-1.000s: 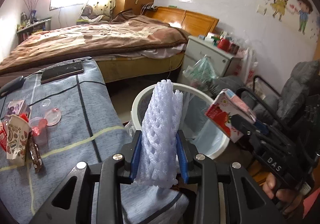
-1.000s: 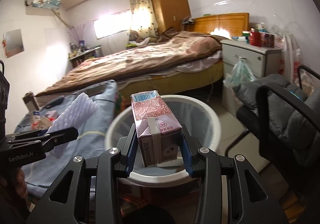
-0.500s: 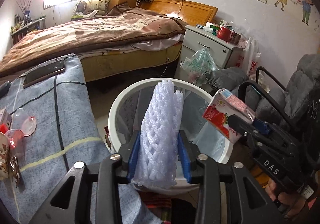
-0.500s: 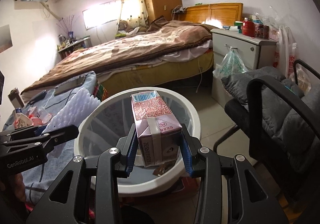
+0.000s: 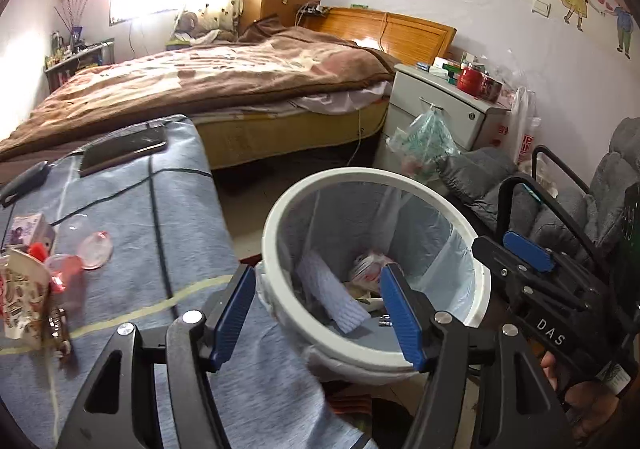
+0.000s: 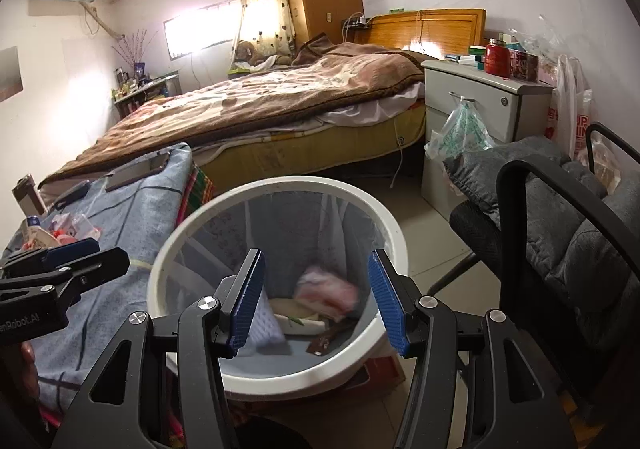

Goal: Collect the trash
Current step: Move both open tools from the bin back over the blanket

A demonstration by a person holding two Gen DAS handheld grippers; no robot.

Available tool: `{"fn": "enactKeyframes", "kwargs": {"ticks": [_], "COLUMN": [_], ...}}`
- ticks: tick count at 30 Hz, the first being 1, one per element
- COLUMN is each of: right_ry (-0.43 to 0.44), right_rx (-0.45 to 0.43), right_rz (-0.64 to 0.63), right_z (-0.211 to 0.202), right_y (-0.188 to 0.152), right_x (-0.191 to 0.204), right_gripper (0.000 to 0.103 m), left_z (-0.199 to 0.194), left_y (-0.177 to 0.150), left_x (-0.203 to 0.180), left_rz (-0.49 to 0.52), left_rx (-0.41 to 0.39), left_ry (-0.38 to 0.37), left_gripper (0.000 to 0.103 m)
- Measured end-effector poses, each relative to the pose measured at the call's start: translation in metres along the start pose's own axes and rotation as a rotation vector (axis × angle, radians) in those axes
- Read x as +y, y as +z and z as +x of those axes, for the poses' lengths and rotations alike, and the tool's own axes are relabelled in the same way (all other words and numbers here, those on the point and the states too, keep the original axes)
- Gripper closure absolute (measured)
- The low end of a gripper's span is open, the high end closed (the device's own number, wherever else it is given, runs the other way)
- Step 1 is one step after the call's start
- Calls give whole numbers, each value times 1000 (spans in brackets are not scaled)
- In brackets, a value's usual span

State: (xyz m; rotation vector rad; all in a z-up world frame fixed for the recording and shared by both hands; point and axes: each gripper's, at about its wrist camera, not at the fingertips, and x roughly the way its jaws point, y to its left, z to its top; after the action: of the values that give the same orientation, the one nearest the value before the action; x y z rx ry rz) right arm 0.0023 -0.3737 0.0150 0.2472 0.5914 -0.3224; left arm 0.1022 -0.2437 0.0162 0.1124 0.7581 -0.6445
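Observation:
A white bin (image 5: 280, 209) with a clear liner stands beside the blue-covered table (image 5: 160, 201); it also shows in the right wrist view (image 6: 384, 221). My left gripper (image 5: 320, 311) is open and empty above the bin's near rim. My right gripper (image 6: 316, 297) is open and empty above the bin. Inside the bin lie the white foam net (image 5: 332, 289) and the pink milk carton (image 6: 326, 291). More trash sits on the table's left: a snack packet (image 5: 20, 297), a pink cup (image 5: 64, 269), a lid (image 5: 95, 245) and a small box (image 5: 26, 227).
A phone (image 5: 120, 151) and a dark object (image 5: 24, 181) lie at the table's far end. A bed (image 5: 200, 89) is behind. A nightstand (image 5: 440, 109) with a hanging bag (image 5: 424, 141) and a grey chair (image 6: 560, 229) stand to the right of the bin.
Both grippers opened over the bin. The foam net left my left gripper and the milk carton left my right; both now lie in the bin.

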Motion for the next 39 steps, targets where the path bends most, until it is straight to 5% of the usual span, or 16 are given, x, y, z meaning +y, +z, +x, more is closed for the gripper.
{"fn": "enactKeyframes", "kwargs": {"ticks": [19,39], "right_ry": [80,254], "right_rx": [-40,-8], "right_rz": [-62,-223], "right_z": [-22,-20], "right_y": [-9,-20], "right_x": [59,150], "right_gripper": [47,47], "left_z": [-67,-124], "left_y": [-32,-75], "left_x": [66,151], "left_rz": [-116,-240], "left_rx": [-93,-145], "left_ry": [81,282], "left_gripper": [36,35]}}
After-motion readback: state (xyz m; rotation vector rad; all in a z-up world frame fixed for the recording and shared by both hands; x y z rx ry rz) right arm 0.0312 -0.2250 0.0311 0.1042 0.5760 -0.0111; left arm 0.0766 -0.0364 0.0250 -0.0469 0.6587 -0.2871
